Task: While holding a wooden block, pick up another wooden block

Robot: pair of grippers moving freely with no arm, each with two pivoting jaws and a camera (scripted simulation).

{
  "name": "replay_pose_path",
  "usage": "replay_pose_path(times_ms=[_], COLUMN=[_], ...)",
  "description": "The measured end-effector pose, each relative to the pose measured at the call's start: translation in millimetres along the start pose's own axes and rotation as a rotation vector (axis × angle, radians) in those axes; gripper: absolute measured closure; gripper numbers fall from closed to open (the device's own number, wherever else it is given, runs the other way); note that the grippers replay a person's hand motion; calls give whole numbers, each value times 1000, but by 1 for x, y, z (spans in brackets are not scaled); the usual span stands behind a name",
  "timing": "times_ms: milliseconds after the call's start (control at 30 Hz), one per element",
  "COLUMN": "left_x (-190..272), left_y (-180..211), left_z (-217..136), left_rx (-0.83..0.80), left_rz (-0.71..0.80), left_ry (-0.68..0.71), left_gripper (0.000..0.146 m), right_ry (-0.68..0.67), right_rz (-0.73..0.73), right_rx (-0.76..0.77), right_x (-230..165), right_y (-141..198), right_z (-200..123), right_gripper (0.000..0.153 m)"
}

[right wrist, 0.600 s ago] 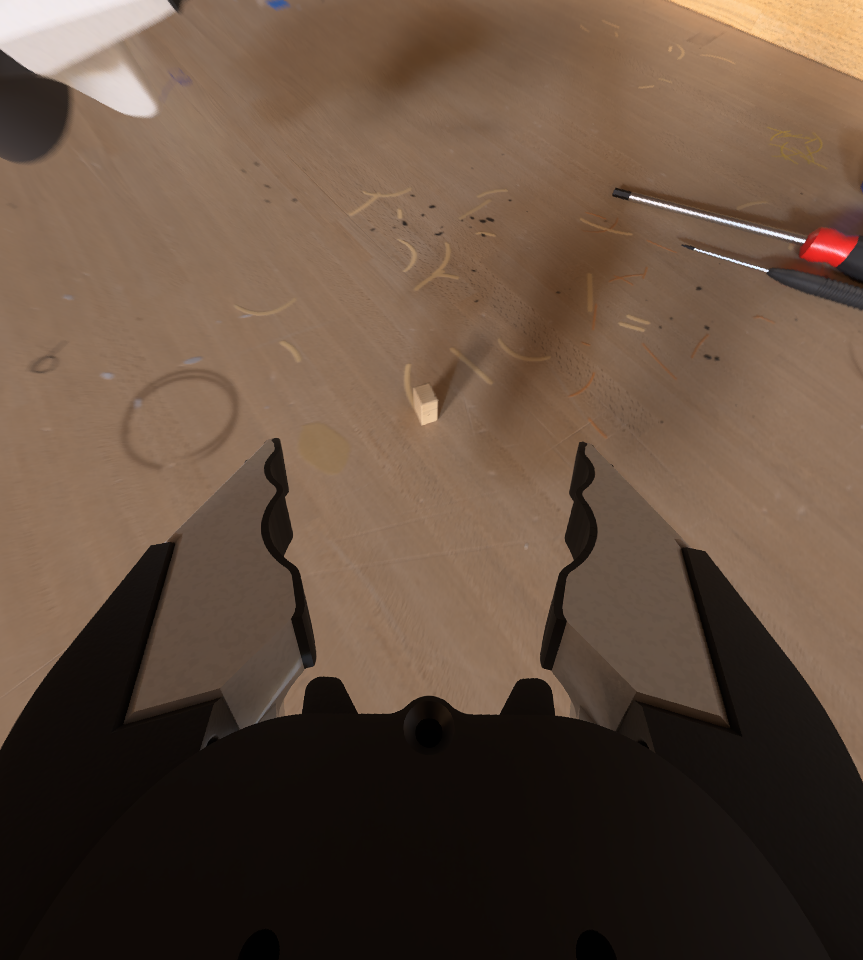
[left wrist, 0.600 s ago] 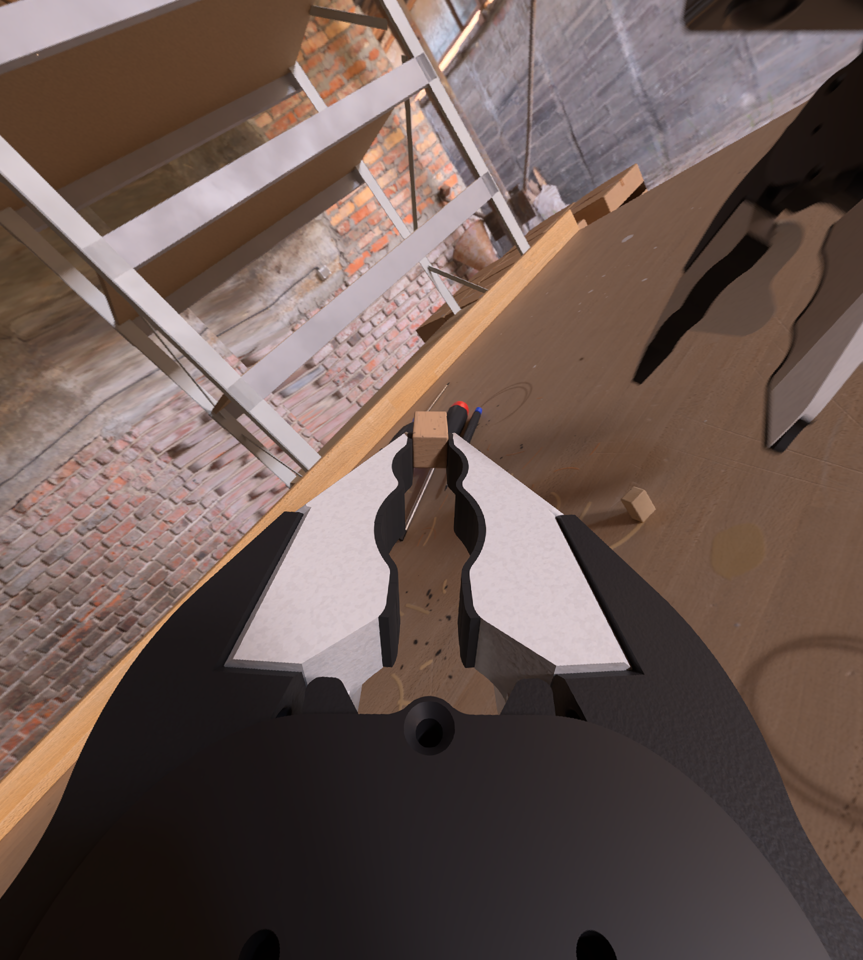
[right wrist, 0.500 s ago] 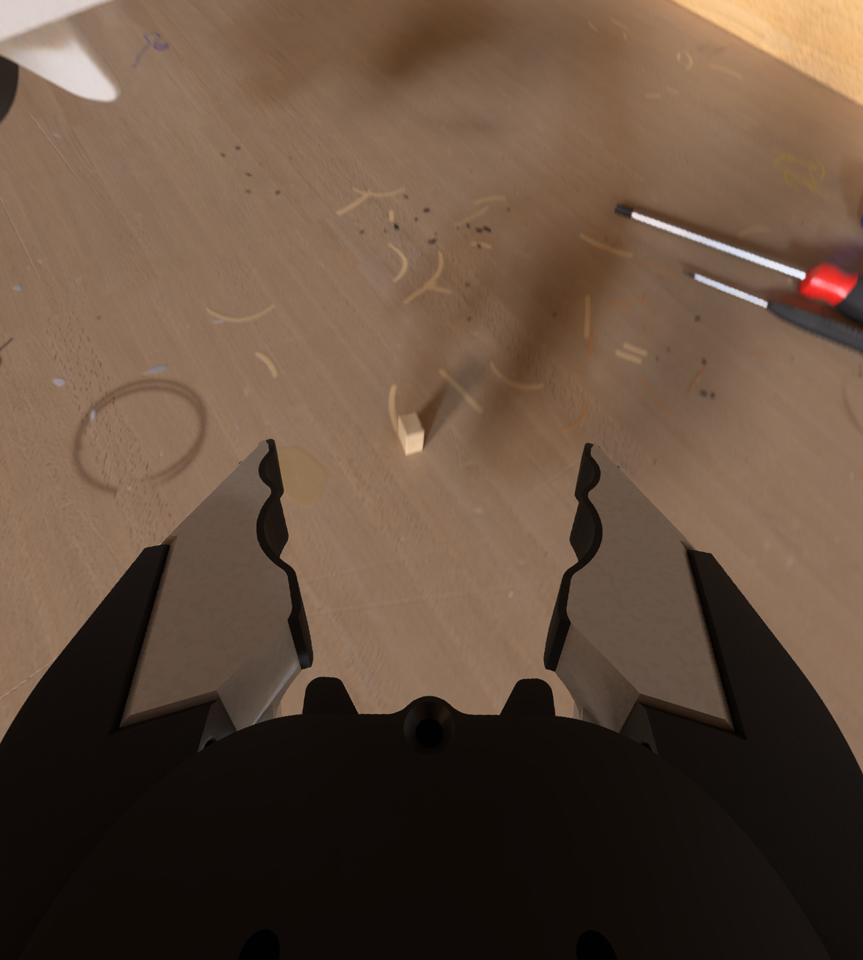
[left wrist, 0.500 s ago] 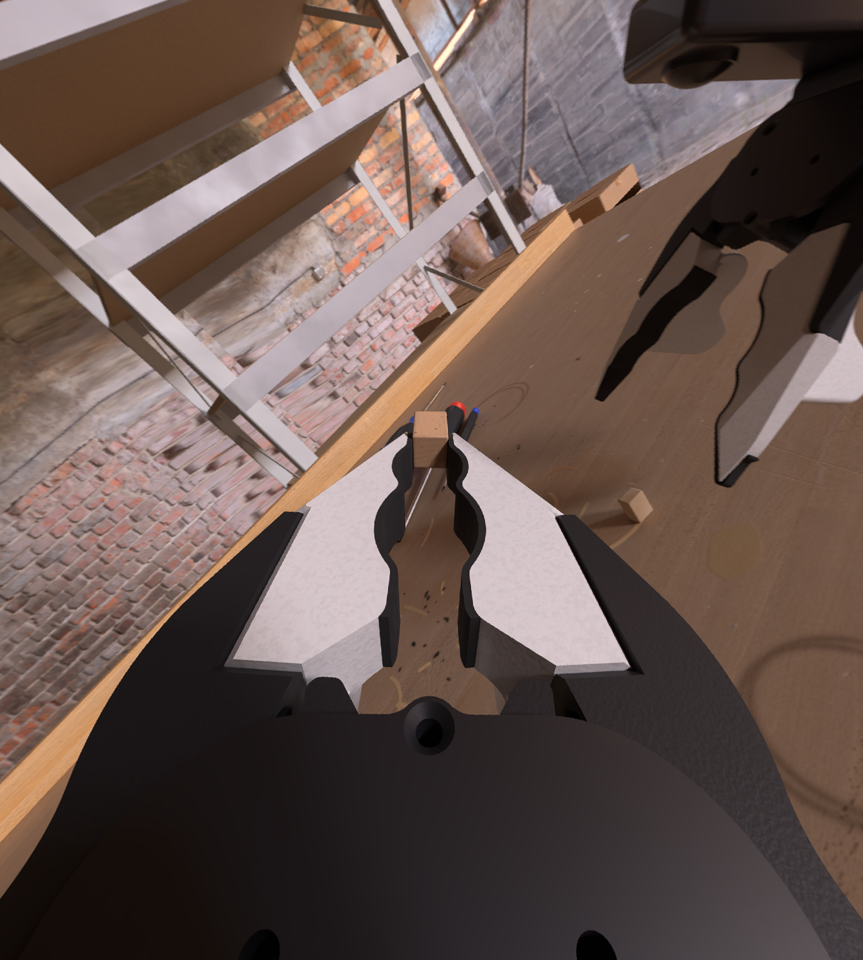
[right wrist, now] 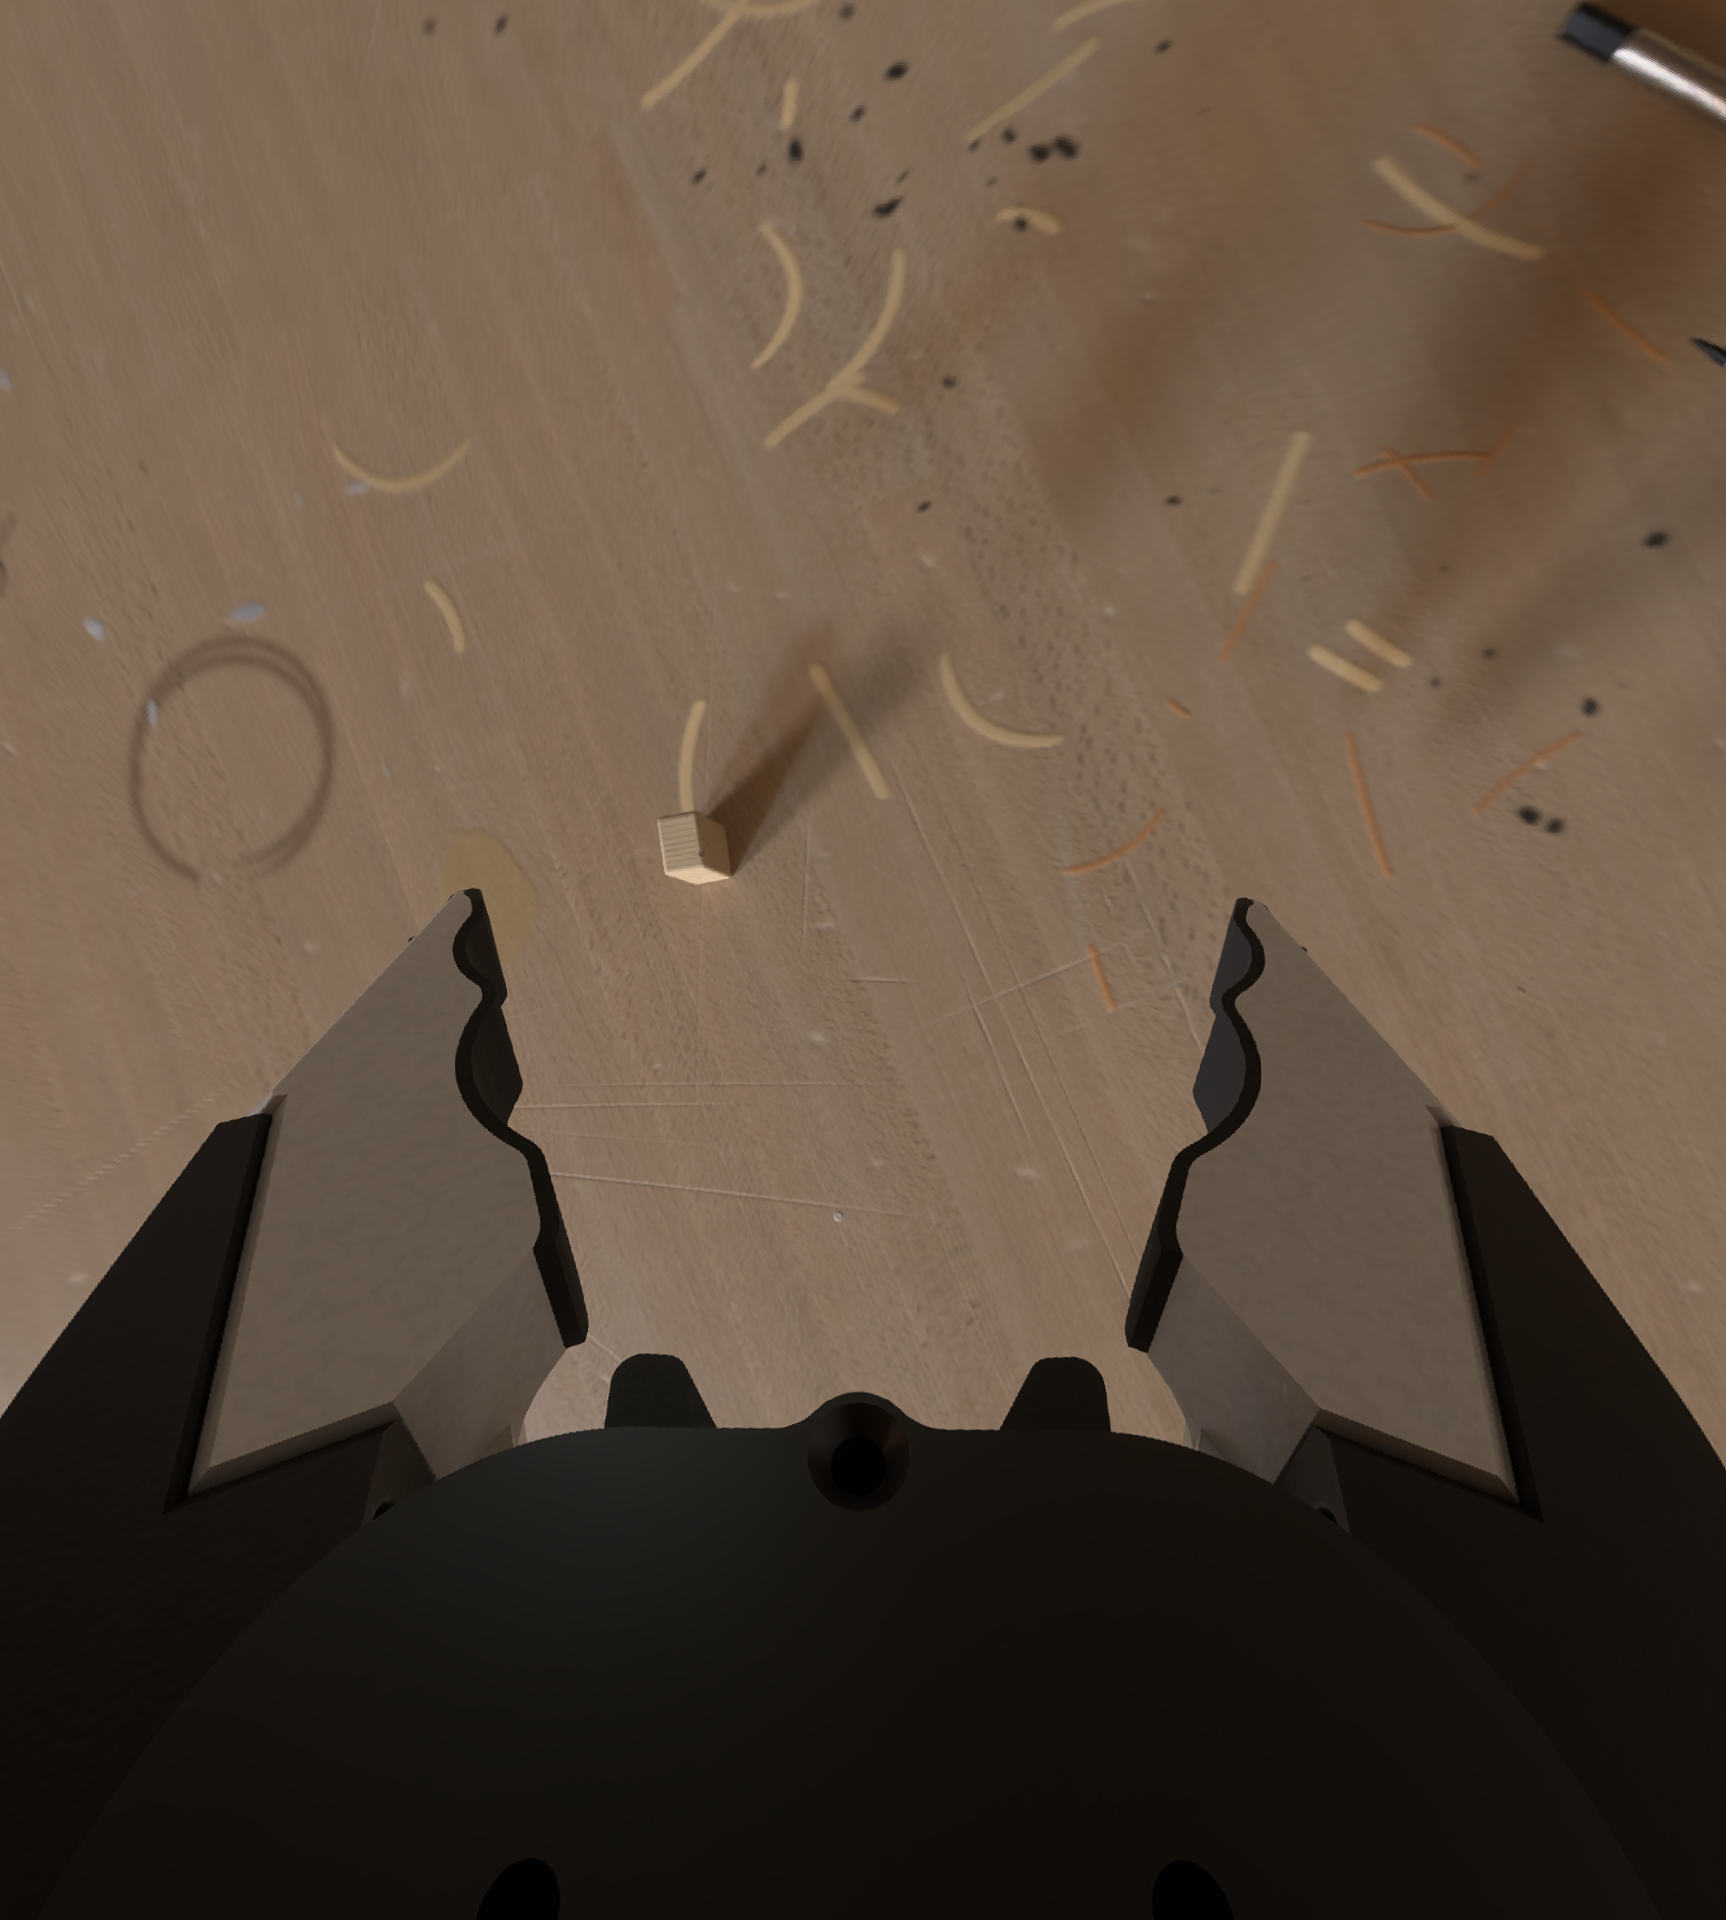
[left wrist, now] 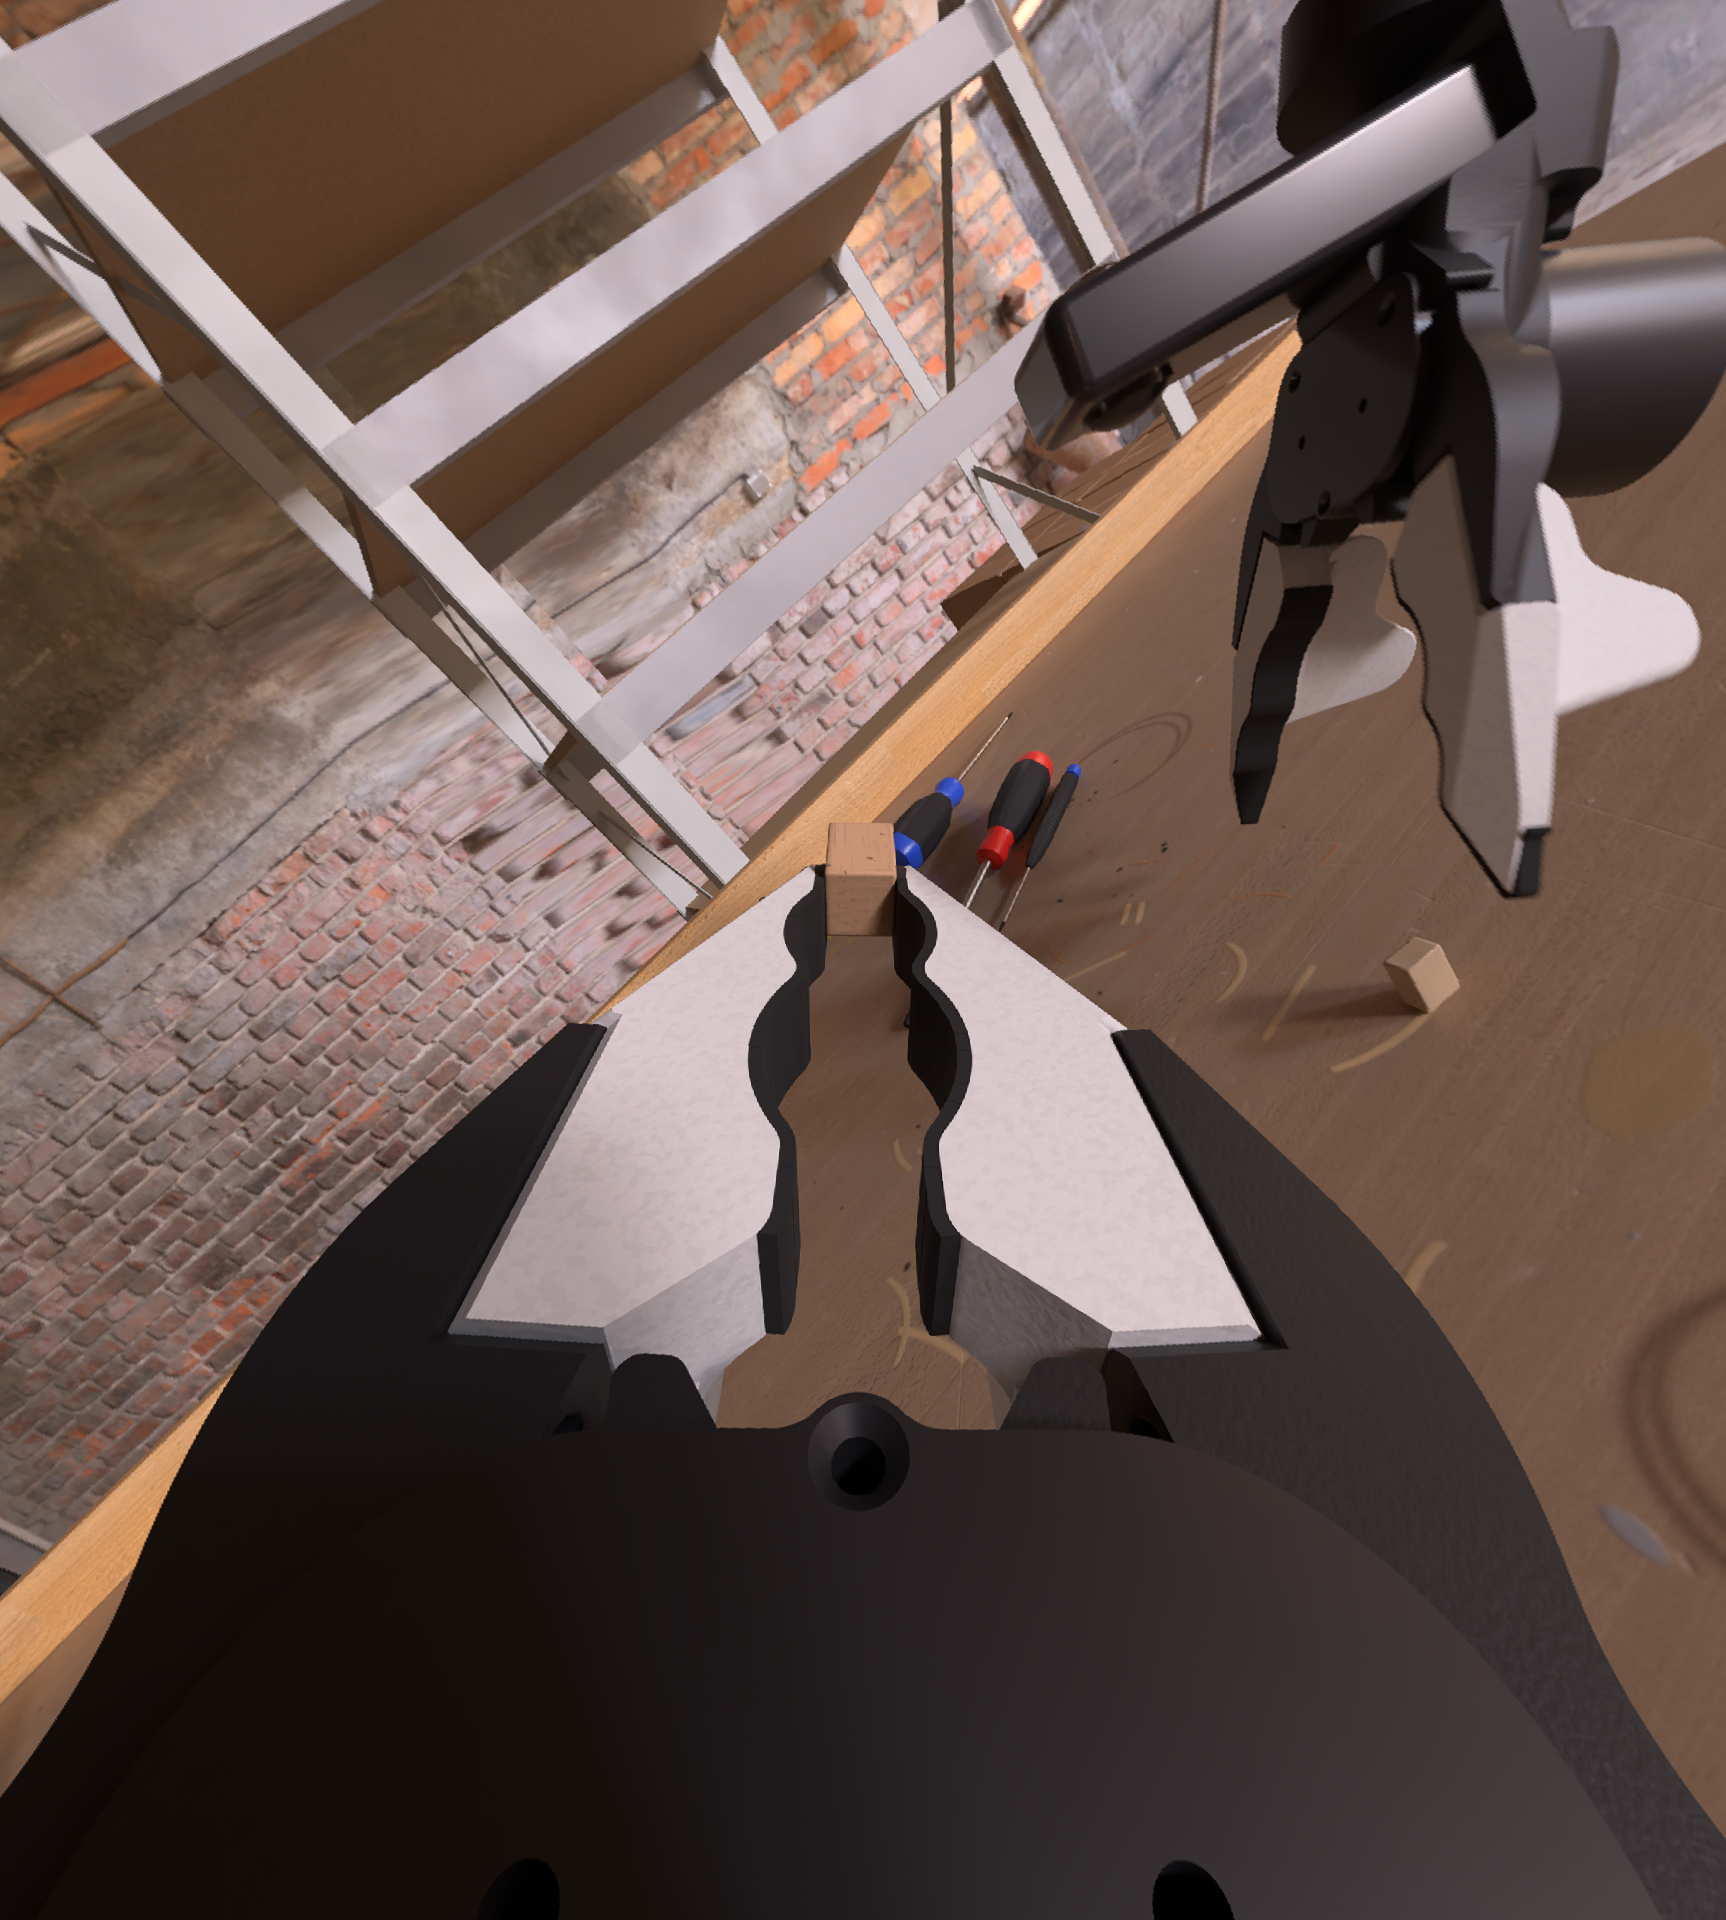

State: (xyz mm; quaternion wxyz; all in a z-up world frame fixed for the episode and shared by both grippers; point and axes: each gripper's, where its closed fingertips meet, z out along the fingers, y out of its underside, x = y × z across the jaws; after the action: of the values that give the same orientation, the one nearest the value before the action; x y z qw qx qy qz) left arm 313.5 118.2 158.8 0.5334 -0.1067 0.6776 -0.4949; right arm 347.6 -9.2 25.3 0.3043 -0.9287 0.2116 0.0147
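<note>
My left gripper (left wrist: 860, 883) is shut on a small wooden block (left wrist: 860, 879), held at its fingertips above the workbench. A second wooden block (right wrist: 695, 849) lies on the bench top; it also shows in the left wrist view (left wrist: 1421, 972). My right gripper (right wrist: 857, 914) is open and empty, pointing down at the bench, with the second block just beyond and left of centre between its fingertips. In the left wrist view the right gripper (left wrist: 1389, 831) hangs above that block, jaws apart.
Several screwdrivers (left wrist: 1010, 810) lie near the bench's far edge; their shafts (right wrist: 1711, 99) show at the right wrist view's top right. Wood shavings (right wrist: 843, 312) and ring stains mark the bench top (right wrist: 215, 312). A metal shelf rack (left wrist: 423, 364) stands beyond the bench edge.
My right gripper has moved down and toward the loose block, which now looks larger and nearer its fingertips. My left gripper has shifted a little, still holding its block.
</note>
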Motion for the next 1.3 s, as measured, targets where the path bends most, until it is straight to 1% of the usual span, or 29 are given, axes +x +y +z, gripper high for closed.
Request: replay_pose_path(times_ms=[100,200,233,267,333,367,400,500,600,667,733,833,933,967,1033,1100,1133,1167,1233,1300], left_x=[2,3,3,3,3,3,3,4,2,2,3,6,7,7,7,7,8,9,10,10], left_y=[3,7,8,9,10,11,11,11,9,10,11,14,15,15,15,17,18,19,20,20], left_z=[1,4,5,5,6,7,7,7,7,6,7,9,9,9,8,9,9,10,10,10], left_rx=[-8,-21,-24,-26,-29,-30,-31,-31,-27,-27,-32,-40,-47,-48,-47,-51,-55,-57,-59,-58], left_rz=[4,-20,-28,-35,-45,-47,-47,-39,-31,-31,-31,-34,-24,-21,-21,-26,-28,-30,-32,-31], left_ry=[11,26,30,34,37,37,39,39,34,33,37,50,56,57,56,62,66,68,74,74], left_gripper=[135,135,135,135,135,135,135,135,135,135,135,135,135,135,135,135,135,135,135,135], right_ry=[19,70,89,96,131,144,156,157,171,199,188,105,69,43,33,39,40,41,42,27], right_rz=[-103,-212,-244,-263,-293,-306,-316,-316,-341,-365,-360,-341,-312,-289,-253,-239,-243,-243,-232,-220], right_rx=[-22,-80,-86,-64,-26,-25,-31,-37,-54,-17,11,-1,-72,-65,-36,-29,-31,-32,-31,-33], right_x=[-14,-25,-29,-32,-33,-33,-32,-33,-37,-39,-43,-48,-45,-46,-42,-39,-39,-38,-38,-38], right_y=[6,12,12,9,3,3,2,0,-4,-13,-21,-20,-7,-6,-5,-2,0,1,2,2], right_z=[12,17,17,16,16,17,18,18,7,-1,-3,16,34,36,34,30,29,28,27,26], right_gripper=[19,25,29,37,58,65,67,66,56,50,45,38,40,44,63,91,100,107,115,126])
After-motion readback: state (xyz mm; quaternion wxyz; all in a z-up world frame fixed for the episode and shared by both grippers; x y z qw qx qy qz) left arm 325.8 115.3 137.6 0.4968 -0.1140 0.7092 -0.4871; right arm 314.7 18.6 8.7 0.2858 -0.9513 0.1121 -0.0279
